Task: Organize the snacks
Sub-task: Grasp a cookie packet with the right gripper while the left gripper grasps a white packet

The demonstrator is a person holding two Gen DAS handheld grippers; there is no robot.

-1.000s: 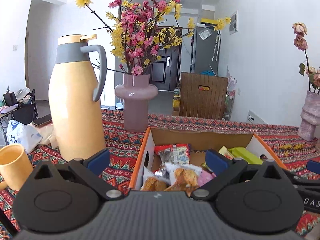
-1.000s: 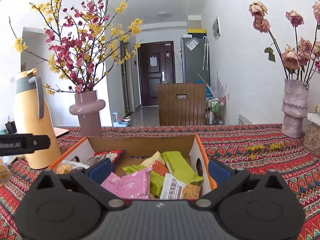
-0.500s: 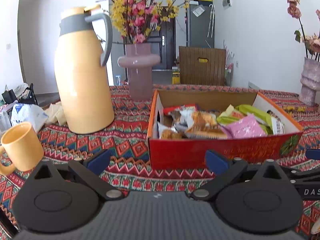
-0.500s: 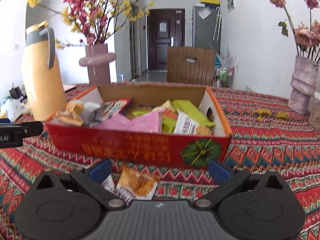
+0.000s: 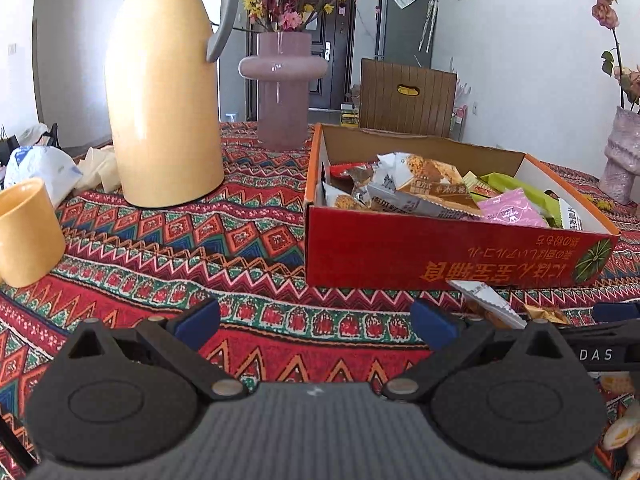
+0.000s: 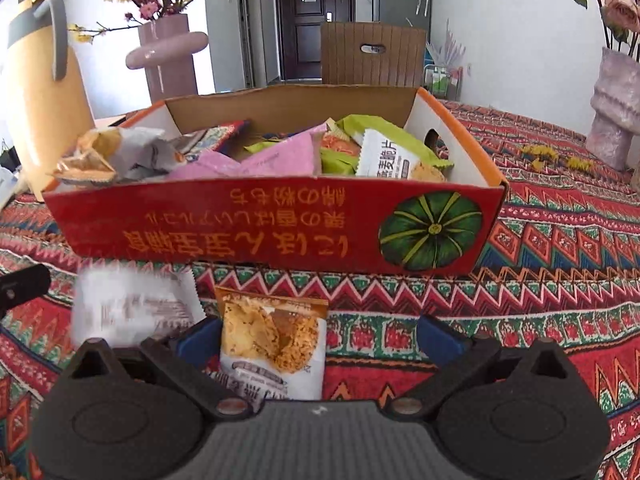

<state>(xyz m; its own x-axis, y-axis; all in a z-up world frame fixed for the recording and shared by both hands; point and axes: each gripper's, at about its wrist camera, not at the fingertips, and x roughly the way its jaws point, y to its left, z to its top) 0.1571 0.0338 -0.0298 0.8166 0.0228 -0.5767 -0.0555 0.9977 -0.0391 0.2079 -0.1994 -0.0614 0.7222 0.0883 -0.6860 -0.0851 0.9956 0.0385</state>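
Note:
A red cardboard box [image 5: 452, 256] [image 6: 280, 224] full of several snack packets stands on the patterned tablecloth. In front of it lie two loose packets: a biscuit packet [image 6: 274, 340] between the fingers of my right gripper [image 6: 320, 332], which is open, and a white packet [image 6: 132, 308] to its left, blurred. In the left wrist view the white packet [image 5: 486, 302] shows below the box's front wall. My left gripper [image 5: 316, 320] is open over bare cloth, left of the box's front corner, holding nothing.
A tall yellow thermos jug [image 5: 164, 92] and a mauve vase [image 5: 282, 88] with flowers stand left of the box. A yellow mug [image 5: 26, 232] sits at the near left. Another vase [image 6: 612, 108] stands at the far right. More packets [image 5: 624, 432] lie at the lower right.
Both grippers have pulled back from above the box and dropped low in front of it. The loose packets on the cloth have come into view; the biscuit packet now lies between my right fingers.

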